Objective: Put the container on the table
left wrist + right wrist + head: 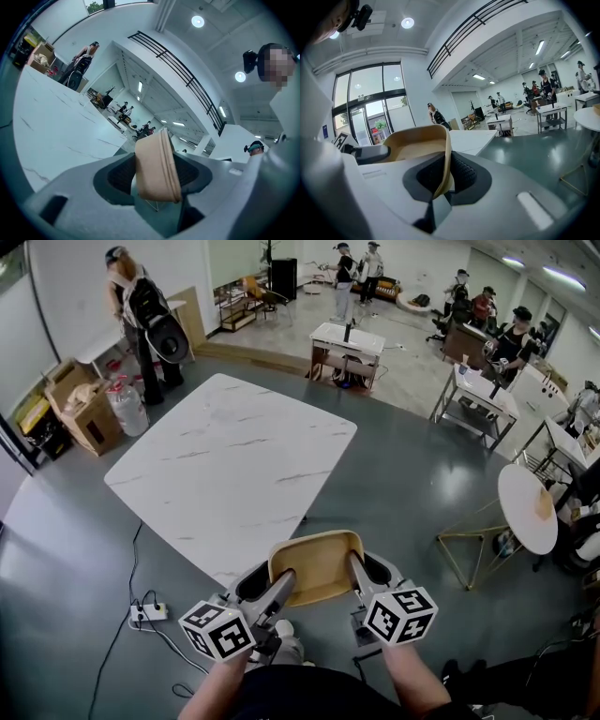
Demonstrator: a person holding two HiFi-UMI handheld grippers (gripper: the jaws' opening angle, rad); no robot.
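A tan, shallow rectangular container (317,565) hangs in the air just short of the near corner of the white marble table (225,465). My left gripper (279,589) is shut on its left rim, and the container's edge (157,165) shows between those jaws. On the opposite rim my right gripper (358,573) is shut, pinching the thin wall of the container (423,146). The container looks empty inside.
A power strip (150,612) with cables lies on the grey floor at the table's near left. Cardboard boxes (80,404) and a person (141,320) stand beyond the table's far left. A round white table (527,507) is at the right, desks and several people farther back.
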